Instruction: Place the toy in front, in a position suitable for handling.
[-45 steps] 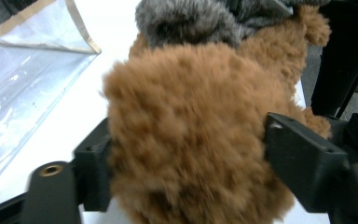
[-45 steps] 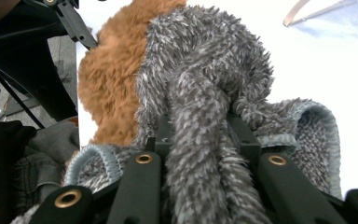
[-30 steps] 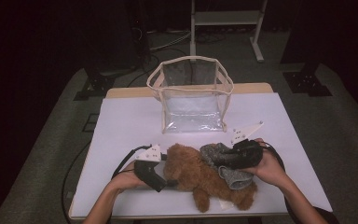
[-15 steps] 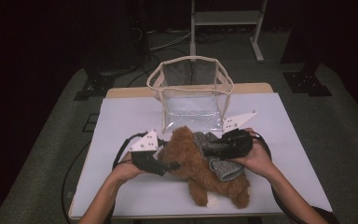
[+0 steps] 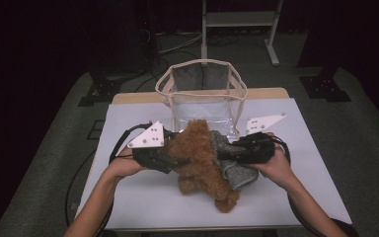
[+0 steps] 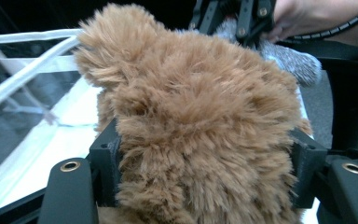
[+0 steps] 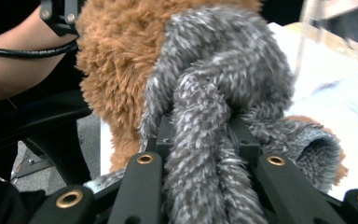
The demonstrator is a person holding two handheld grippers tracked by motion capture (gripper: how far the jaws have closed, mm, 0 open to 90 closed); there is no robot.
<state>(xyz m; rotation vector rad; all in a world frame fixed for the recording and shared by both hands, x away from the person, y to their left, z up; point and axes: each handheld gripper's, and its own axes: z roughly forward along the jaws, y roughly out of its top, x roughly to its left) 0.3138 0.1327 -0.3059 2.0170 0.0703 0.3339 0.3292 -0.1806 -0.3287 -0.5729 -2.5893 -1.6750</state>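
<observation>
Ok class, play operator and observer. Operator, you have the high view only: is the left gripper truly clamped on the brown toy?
Observer: Yes. In the left gripper view, the left gripper has its fingers pressed into the toy on both sides; the jaws have just been closing on it.
Operator: And what has the right gripper got?
Observer: In the right gripper view, the right gripper pinches a fold of the grey cloth, not the brown fur.
</observation>
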